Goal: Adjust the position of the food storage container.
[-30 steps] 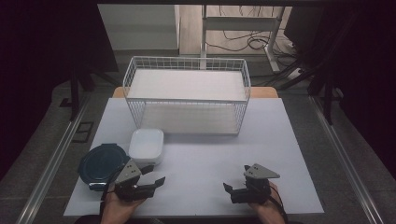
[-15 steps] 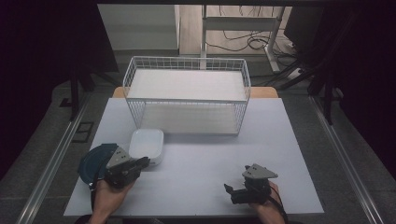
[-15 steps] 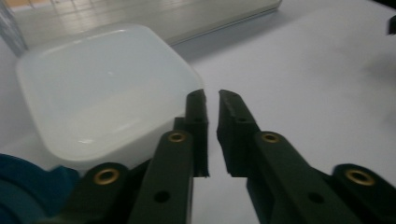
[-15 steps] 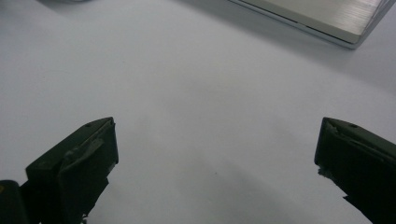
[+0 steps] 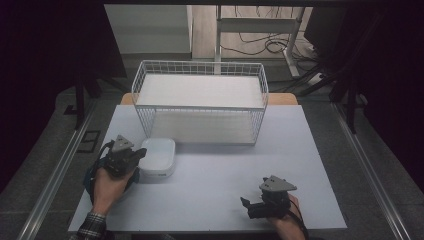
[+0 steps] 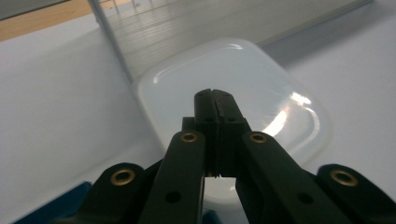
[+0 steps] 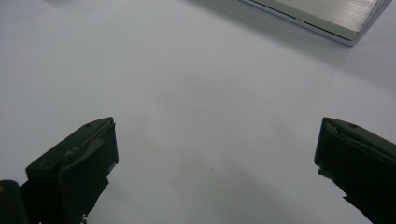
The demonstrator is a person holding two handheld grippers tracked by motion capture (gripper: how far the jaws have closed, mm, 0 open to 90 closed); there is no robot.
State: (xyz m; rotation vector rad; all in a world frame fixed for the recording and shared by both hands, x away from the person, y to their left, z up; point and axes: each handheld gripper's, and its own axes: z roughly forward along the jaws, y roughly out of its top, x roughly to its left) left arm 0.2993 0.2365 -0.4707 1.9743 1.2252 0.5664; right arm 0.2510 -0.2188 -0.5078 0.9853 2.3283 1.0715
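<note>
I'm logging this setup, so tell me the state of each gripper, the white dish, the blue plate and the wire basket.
left gripper: shut, nothing between its jaws, over the white dish.
right gripper: open, empty.
white dish: upright on the table, empty.
blue plate: flat, mostly hidden.
wire basket: upright, empty.

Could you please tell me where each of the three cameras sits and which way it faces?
High view: above the person's side, facing forward and down on the table; both hands, left gripper, right gripper.
Left gripper view: rides the left gripper, jaws shut, facing the white dish.
Right gripper view: rides the right gripper, jaws apart, facing bare table.
Shared: high and left gripper views show the white dish and wire basket.
</note>
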